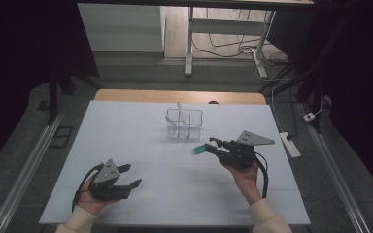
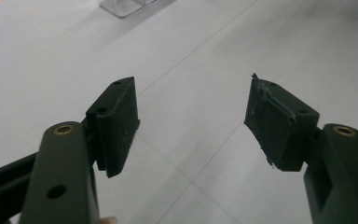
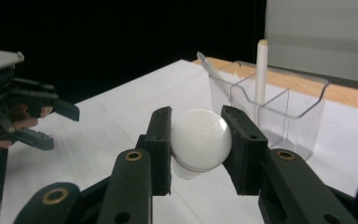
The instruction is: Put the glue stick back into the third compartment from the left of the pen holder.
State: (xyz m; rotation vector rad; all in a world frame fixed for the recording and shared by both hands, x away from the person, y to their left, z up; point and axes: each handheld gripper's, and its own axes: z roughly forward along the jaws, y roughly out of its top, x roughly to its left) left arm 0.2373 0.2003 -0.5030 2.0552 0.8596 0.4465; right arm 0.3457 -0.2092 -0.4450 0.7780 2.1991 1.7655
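Right claw [image 3: 196, 149] is clamped on the white round-headed object with a teal tip [image 3: 199, 140], just right of and nearer than the clear divided plastic organizer [image 1: 184, 123] on the desk [image 1: 126, 145]; lift over its rim, release inside, left claw [image 2: 191, 123] apart, idle.

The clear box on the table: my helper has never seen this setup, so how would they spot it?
On the white table, look to the far middle, beyond both grippers. The clear box stands there, see-through and divided inside, with white sticks poking up.
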